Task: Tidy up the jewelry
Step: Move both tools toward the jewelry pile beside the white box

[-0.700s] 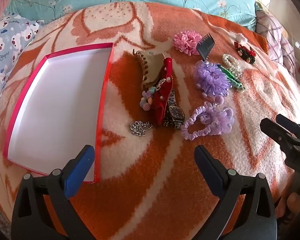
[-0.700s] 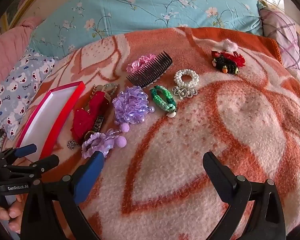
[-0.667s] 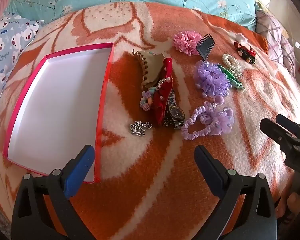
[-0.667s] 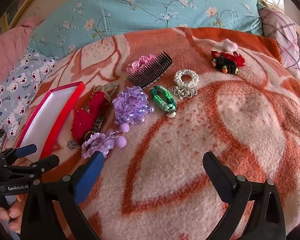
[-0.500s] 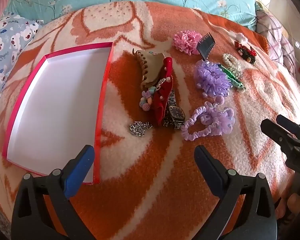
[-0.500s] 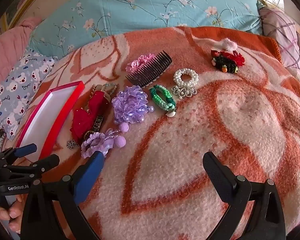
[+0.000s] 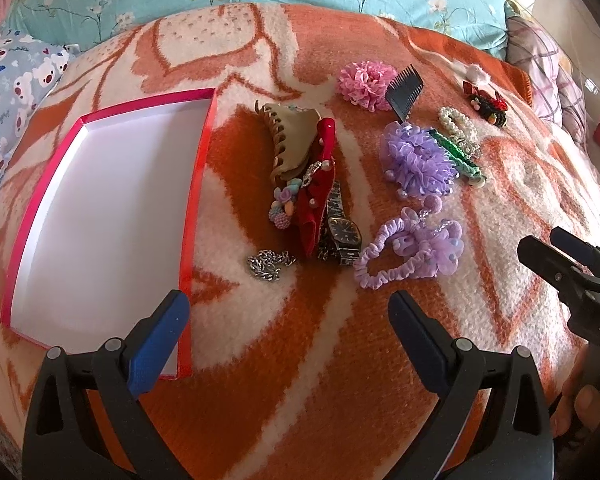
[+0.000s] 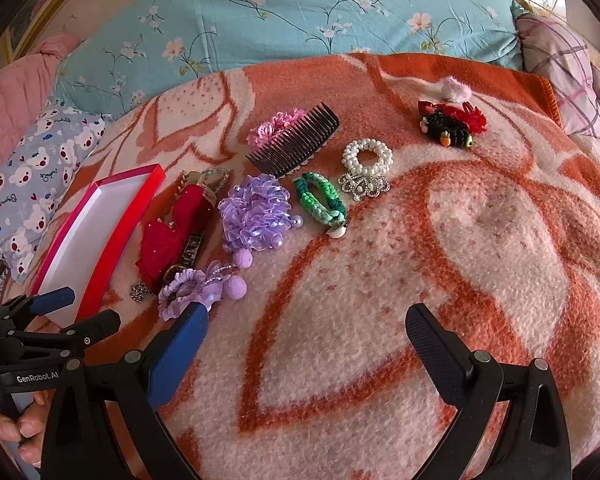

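A red box with a white inside [image 7: 100, 216] [image 8: 96, 220] lies open at the left on the orange blanket. To its right lie a tan claw clip [image 7: 290, 140], a red bow clip [image 7: 316, 196], a wristwatch [image 7: 342, 232], a silver chain [image 7: 268, 264], purple scrunchies [image 7: 412, 252] [image 7: 418, 160], a pink flower [image 7: 364, 84], a black comb [image 8: 296, 144], a green band [image 8: 320, 200] and a pearl ring [image 8: 366, 156]. My left gripper [image 7: 288, 336] is open and empty, near of the chain. My right gripper [image 8: 304, 344] is open and empty over bare blanket.
A red and black clip [image 8: 452, 122] lies at the far right. Pillows border the blanket: a teal floral one [image 8: 300, 12] at the back, a bear-print one [image 8: 32, 176] at the left, a plaid one [image 8: 572, 76] at the right.
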